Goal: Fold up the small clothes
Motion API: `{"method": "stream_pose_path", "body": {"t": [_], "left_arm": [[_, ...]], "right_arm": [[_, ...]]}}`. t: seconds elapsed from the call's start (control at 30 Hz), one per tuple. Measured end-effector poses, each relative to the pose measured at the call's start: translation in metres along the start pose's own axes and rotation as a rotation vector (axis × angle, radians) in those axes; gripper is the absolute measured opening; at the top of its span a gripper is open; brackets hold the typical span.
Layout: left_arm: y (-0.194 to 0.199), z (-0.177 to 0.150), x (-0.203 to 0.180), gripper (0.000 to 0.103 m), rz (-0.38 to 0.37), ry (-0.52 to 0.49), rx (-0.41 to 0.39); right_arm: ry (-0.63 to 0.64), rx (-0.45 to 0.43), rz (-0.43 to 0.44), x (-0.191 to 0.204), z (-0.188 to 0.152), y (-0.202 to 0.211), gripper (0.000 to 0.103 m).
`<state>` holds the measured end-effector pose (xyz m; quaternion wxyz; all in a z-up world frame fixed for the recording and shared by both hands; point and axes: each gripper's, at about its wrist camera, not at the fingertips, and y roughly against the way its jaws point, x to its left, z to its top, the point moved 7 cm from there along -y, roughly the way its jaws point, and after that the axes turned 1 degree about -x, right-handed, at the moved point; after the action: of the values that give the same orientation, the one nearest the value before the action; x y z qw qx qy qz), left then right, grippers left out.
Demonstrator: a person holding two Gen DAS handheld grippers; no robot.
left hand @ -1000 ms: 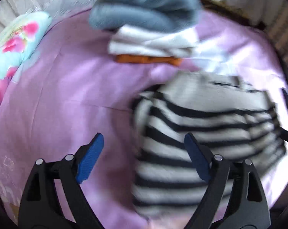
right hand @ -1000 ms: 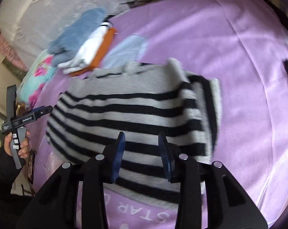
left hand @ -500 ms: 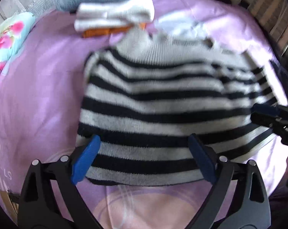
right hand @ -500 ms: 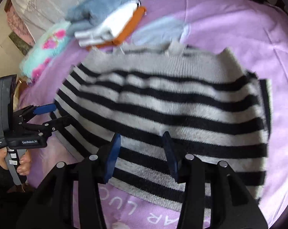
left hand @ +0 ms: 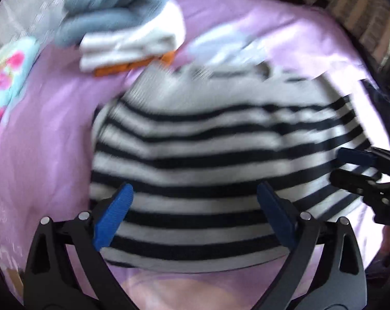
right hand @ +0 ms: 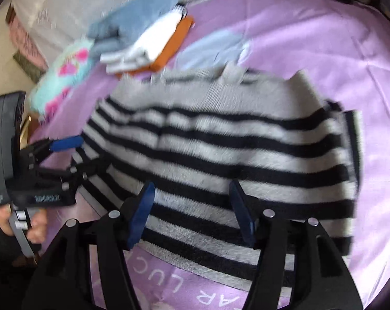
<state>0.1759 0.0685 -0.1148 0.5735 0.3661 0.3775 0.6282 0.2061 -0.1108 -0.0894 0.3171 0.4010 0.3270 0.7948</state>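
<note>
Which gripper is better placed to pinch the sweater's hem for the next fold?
Probably the left gripper: open, with the striped sweater's hem between its fingers. The right gripper, also open, sits nearer the side.

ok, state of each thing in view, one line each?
striped sweater: lying flat on the purple blanket, not held
left gripper: fingers open, over the sweater's bottom edge
right gripper: fingers open, over the sweater
clothes stack: folded and piled, beyond the sweater
</note>
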Motion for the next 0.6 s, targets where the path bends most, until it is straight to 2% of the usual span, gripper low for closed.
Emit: {"method": "stream_pose_path", "body": {"t": [0.07, 0.13, 0.2, 0.23, 0.3, 0.4, 0.43, 0.5, 0.6], "left_arm": [[0.000, 0.010, -0.022, 0.099, 0.009, -0.048, -0.015], [-0.018, 0.014, -0.035, 0.099, 0.034, -0.081, 0.020], [-0.048, 0.008, -0.036, 0.101, 0.073, -0.087, 0.089], [-0.057, 0.006, -0.034, 0.101, 0.052, -0.043, 0.084], [-0.057, 0.008, -0.031, 0.101, 0.026, -0.009, 0.082], [-0.046, 0.013, -0.034, 0.100, 0.047, -0.021, 0.082], [-0.041, 0.017, -0.035, 0.100, 0.032, -0.011, 0.065], [-0.031, 0.022, -0.041, 0.100, -0.017, 0.000, 0.043], [-0.034, 0.020, -0.046, 0.101, -0.005, -0.016, 0.049]], "right_arm": [[-0.006, -0.035, -0.050, -0.011, 0.006, 0.011, 0.061], [-0.037, -0.038, -0.098, -0.023, 0.012, 0.010, 0.069], [-0.100, 0.039, -0.126, -0.044, 0.006, -0.003, 0.074], [-0.124, 0.079, -0.126, -0.051, 0.001, -0.011, 0.074], [-0.130, 0.052, -0.104, -0.053, 0.000, -0.009, 0.074], [-0.170, -0.020, -0.077, -0.054, 0.005, 0.013, 0.075], [-0.188, -0.052, -0.067, -0.057, 0.007, 0.024, 0.077], [-0.233, -0.096, -0.080, -0.073, 0.010, 0.040, 0.083], [-0.326, -0.108, -0.075, -0.101, 0.008, 0.051, 0.084]]}}
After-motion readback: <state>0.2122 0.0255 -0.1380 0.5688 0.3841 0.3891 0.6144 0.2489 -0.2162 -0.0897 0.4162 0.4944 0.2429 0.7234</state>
